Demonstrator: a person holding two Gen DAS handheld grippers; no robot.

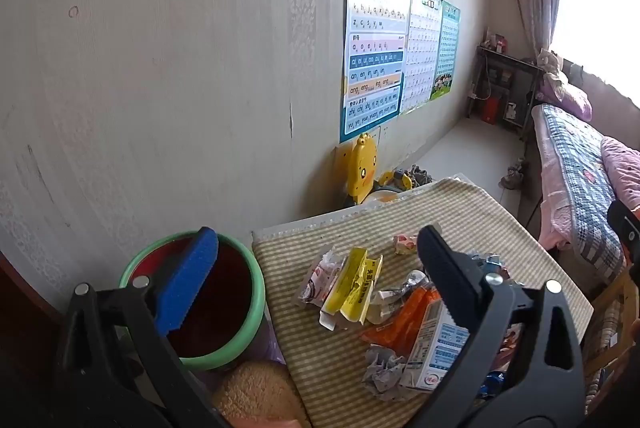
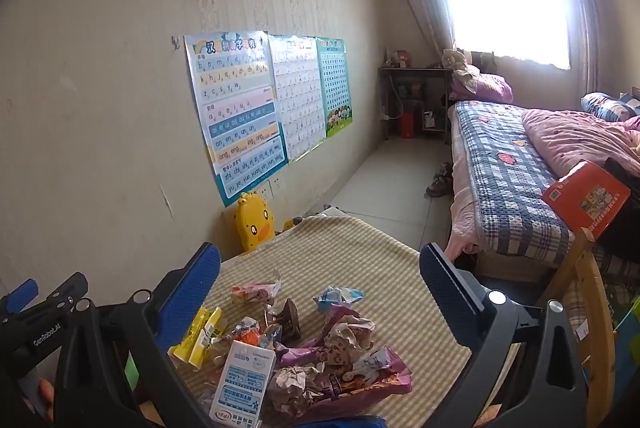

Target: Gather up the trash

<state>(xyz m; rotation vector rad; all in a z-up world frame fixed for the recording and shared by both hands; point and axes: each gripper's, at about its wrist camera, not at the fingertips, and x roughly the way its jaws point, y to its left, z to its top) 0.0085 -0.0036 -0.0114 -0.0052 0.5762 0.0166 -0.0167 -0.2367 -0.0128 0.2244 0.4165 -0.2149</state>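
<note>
Left wrist view: a striped table mat [image 1: 460,224] carries the trash pile [image 1: 400,312]; my left gripper [image 1: 316,276] hovers spread and empty, the bin [image 1: 240,344] just left of the pile. Right wrist view: my right gripper [image 2: 320,280] gapes above the pile; I'd pinch one wrapper squarely.

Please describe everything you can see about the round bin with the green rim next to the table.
The bin is a round, open-topped bucket that looks like plastic, with a thick pale green rim and a dark red inside. It stands upright, lower than the striped tablecloth at the table's left edge, near the wall. No trash is visible inside, though the bottom is hidden. The left gripper, jaws open, partly covers it. A brown fuzzy object lies by it.
</note>
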